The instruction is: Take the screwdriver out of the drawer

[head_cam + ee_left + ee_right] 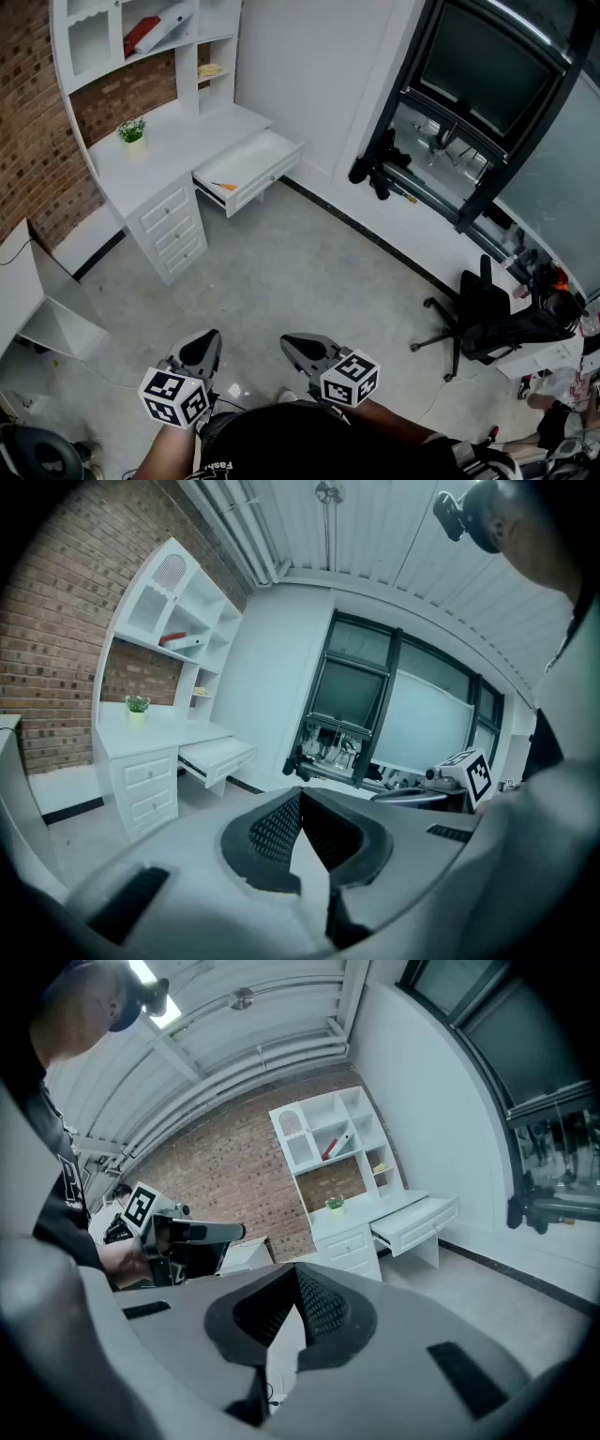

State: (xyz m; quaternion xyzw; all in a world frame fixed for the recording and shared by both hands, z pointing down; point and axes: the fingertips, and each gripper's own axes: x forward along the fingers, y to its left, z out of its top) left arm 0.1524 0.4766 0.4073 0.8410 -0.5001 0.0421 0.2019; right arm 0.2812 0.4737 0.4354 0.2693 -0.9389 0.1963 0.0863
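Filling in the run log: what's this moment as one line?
stage: far from desk | left claw: shut, empty | right claw: shut, empty | drawer: open | screwdriver: inside drawer, untouched

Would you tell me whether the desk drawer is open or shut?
Open: the drawer juts out from the desk, its inside showing.

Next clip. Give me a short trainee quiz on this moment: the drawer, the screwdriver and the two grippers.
1. True or false: the drawer of the desk stands open.
2. Where does the screwdriver lie? A on the floor; B in the drawer; C on a shelf.
3. Fill in: the jaws of the left gripper and the right gripper are both ____, holding nothing.
Key: 1 true; 2 B; 3 shut.
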